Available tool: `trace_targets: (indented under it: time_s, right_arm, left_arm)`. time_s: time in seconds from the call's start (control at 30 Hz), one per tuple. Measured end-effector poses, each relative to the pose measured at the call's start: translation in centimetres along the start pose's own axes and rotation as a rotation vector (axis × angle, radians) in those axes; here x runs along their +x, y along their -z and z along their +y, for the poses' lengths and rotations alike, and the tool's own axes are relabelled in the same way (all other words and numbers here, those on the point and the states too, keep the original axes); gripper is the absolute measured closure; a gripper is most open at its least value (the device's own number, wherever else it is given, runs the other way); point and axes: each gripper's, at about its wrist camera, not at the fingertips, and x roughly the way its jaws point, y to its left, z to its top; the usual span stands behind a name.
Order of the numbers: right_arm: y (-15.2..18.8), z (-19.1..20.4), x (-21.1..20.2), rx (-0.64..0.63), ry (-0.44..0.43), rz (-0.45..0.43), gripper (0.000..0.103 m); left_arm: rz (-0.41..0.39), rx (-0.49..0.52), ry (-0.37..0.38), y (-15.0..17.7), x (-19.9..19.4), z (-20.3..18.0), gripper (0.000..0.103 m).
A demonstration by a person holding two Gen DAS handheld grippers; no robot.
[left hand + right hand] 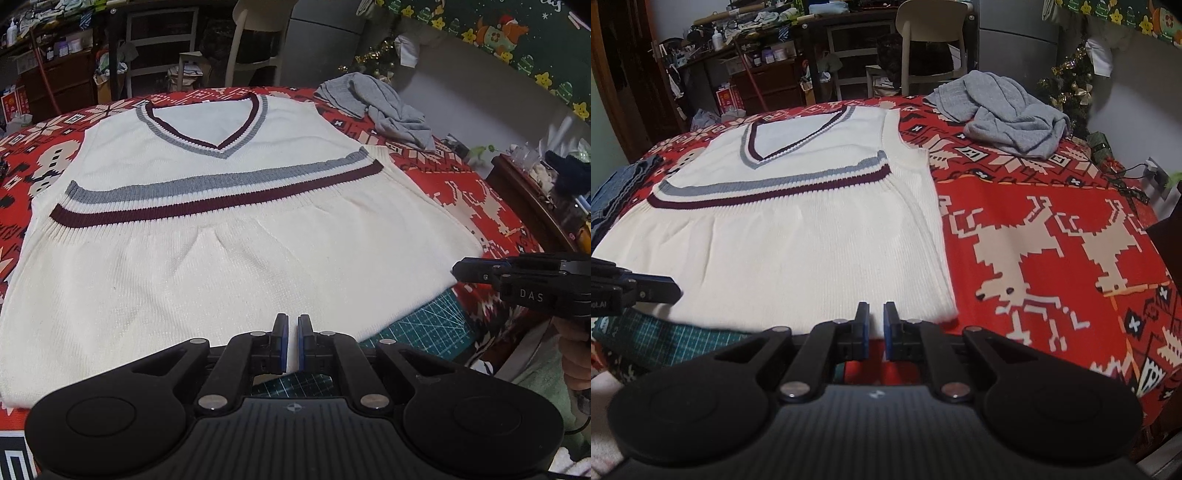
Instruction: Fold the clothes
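Vest [229, 229] was laid flat on tablecloth [1052, 229], neckline away, hem just ahead of left gripper [292, 325] and right gripper [875, 314]; both jaws seemed nearly closed, apparently holding nothing.

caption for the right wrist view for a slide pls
Right tool poised at the folded edge of a white V-neck vest on a red patterned cloth.

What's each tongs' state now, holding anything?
Left tongs: nearly closed over the vest fold; grip cannot be told.
Right tongs: same, at the vest's near edge.
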Motion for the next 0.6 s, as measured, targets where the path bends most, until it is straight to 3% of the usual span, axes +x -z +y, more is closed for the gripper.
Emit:
trace_targets:
  time_s: [0.13, 0.3, 0.6]
  right_arm:
    - [-0.6, 1.1, -1.5, -0.040, -0.012, -0.029, 0.096]
    - [-3.1, 4.2, -2.6, -0.080, -0.089, -0.074, 0.096]
    - [-4.9, 12.2, 0.2, -0.200, -0.204, -0.042, 0.096]
  left_arm:
    - [-0.049, -0.007, -0.020, -0.4, -1.6, 0.7, 0.098]
    - [-0.084, -0.055, -0.078, -0.4, -3.2, 3.7, 0.098]
    - [-0.107, -0.166, -0.197, 1.1, -5.0, 9.6, 0.098]
